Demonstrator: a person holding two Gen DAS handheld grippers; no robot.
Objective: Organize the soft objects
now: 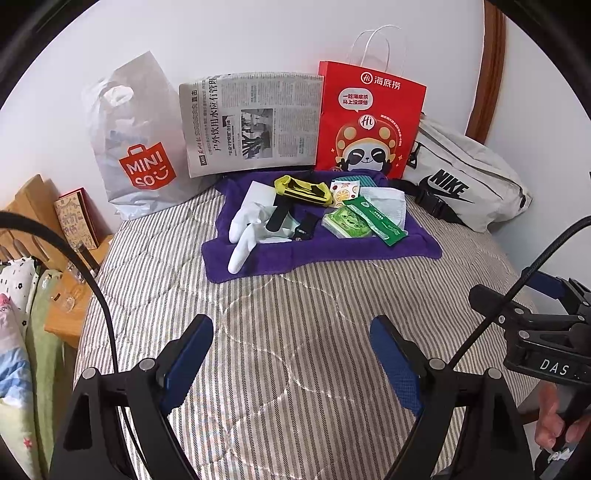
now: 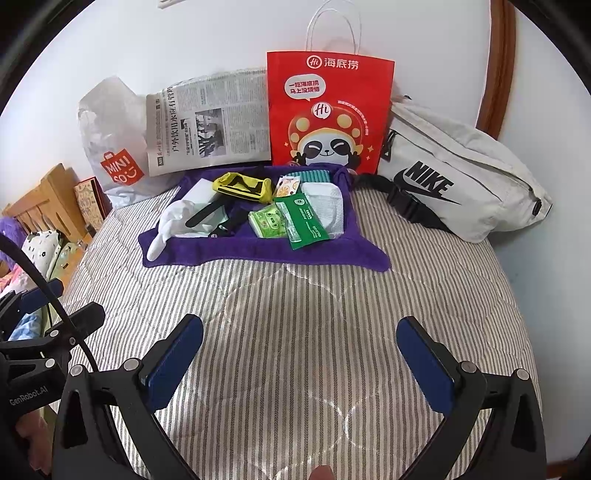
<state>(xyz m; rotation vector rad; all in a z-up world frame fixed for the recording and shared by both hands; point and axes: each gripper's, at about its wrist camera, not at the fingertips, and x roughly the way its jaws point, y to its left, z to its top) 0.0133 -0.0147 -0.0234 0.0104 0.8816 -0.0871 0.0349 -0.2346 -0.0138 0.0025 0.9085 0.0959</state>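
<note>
Both grippers hover over the striped quilt [image 2: 295,332] with fingers spread apart and nothing between them — left gripper [image 1: 291,354], right gripper [image 2: 299,358]; farther back, soft items — white glove [image 1: 243,236], tissue packs [image 1: 347,221] — lie on the purple towel [image 1: 280,254]

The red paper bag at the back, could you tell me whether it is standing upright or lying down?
Upright: the red paper bag stands on its base against the wall, white handles raised above its top edge.

Both grippers, left [image 1: 291,350] and right [image 2: 300,354], were built of black frames with silver screws and blue pads [image 2: 173,360]. Black cables [image 1: 99,295] were attached.
</note>
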